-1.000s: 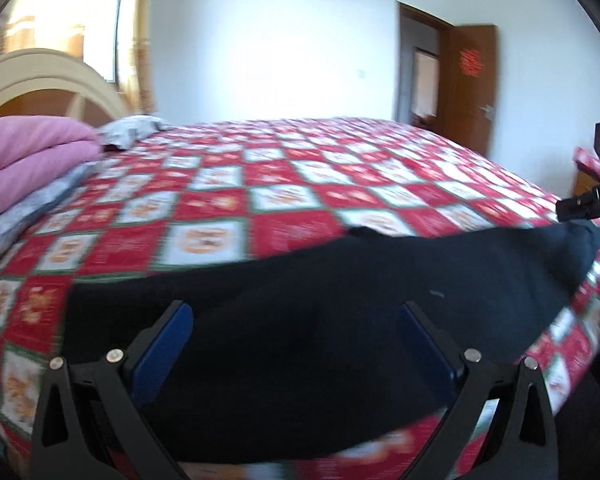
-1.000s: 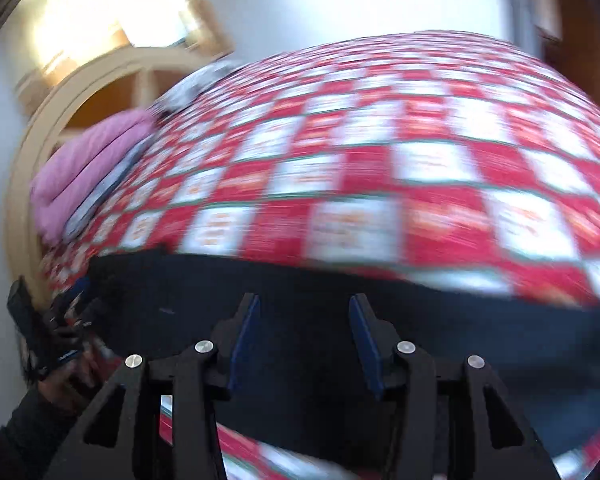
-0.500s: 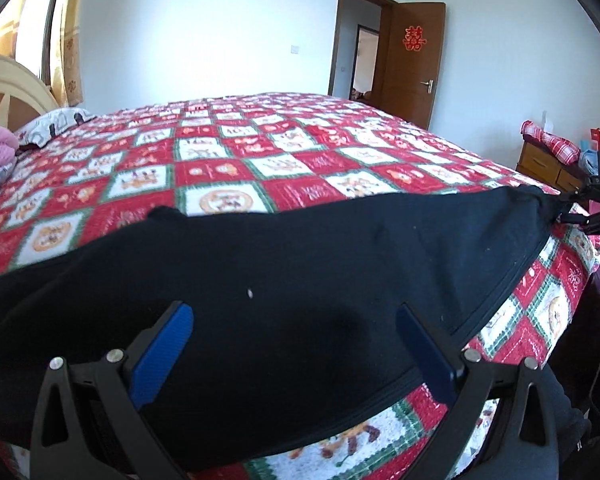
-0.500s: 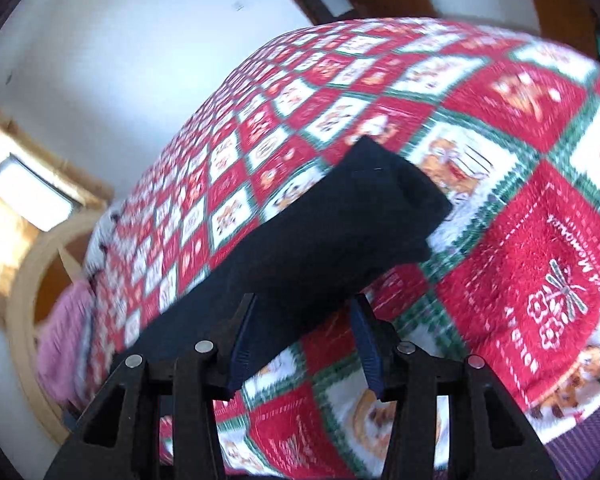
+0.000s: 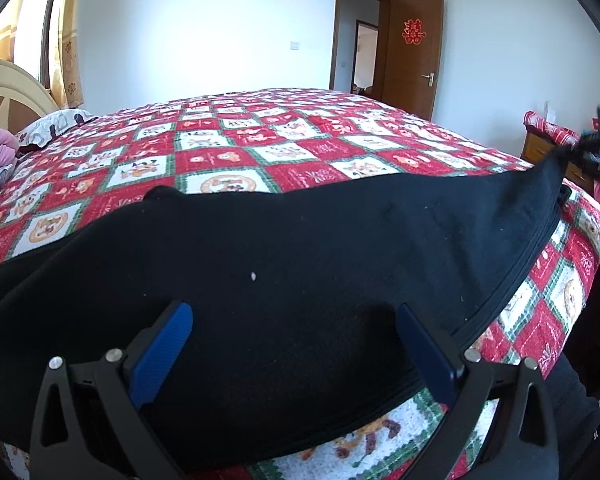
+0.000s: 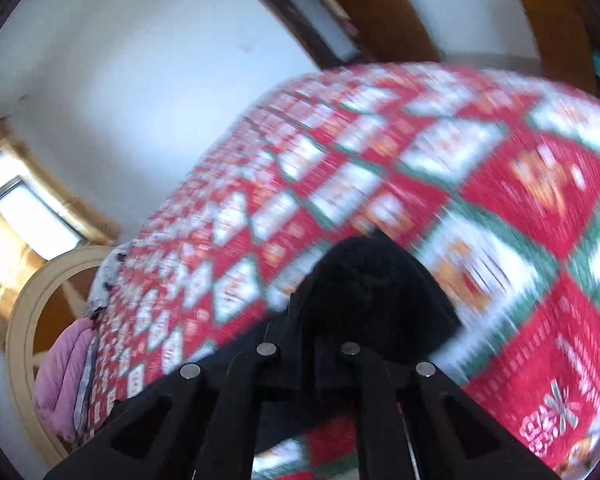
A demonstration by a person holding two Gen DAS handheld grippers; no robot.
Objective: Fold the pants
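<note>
Black pants [image 5: 300,264] lie lengthwise along the near edge of a bed with a red, white and green patchwork quilt [image 5: 260,148]. My left gripper [image 5: 296,344] is open, its blue pads [image 5: 160,354] spread wide just above the pants' middle. My right gripper [image 6: 312,344] is shut on one end of the pants [image 6: 372,284], which bunches up between its fingers. In the left wrist view that gripper [image 5: 596,148] shows at the far right, lifting the pants' end off the quilt. The right wrist view is blurred.
A pink duvet [image 6: 64,376] and a patterned pillow [image 5: 52,124] lie by the cream headboard [image 6: 24,336] on the left. A wooden nightstand [image 5: 540,148] stands right of the bed. An open brown door [image 5: 412,52] is in the far wall.
My right gripper closed on the pants' end and raised it. The left gripper stayed open over the pants, its view turning slightly left.
</note>
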